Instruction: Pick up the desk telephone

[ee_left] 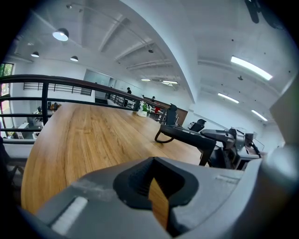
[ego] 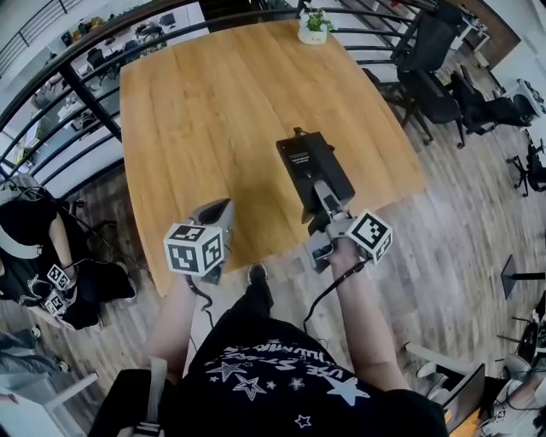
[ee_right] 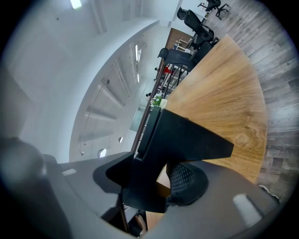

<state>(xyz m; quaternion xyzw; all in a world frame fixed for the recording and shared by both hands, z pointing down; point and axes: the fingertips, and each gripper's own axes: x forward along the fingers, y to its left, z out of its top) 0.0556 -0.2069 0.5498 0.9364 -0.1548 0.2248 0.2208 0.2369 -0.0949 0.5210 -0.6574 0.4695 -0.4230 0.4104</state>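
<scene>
The black desk telephone point(ego: 311, 166) is over the near right part of the wooden table point(ego: 213, 102), its near end between the jaws of my right gripper point(ego: 327, 202), which is shut on it. In the right gripper view the telephone point(ee_right: 187, 135) fills the gap at my right gripper point(ee_right: 159, 182), tilted, with its underside toward the table. My left gripper point(ego: 217, 212) hovers at the table's near edge to the left, apart from the telephone, shut with nothing in it. The left gripper view looks past my left gripper point(ee_left: 152, 170) to the telephone point(ee_left: 184, 134) raised at one end.
A small potted plant point(ego: 313, 26) stands at the table's far edge. A dark railing point(ego: 77, 85) runs along the left and far sides. Office chairs point(ego: 435, 77) stand on the wooden floor to the right. A seated person point(ego: 34, 247) is at the left.
</scene>
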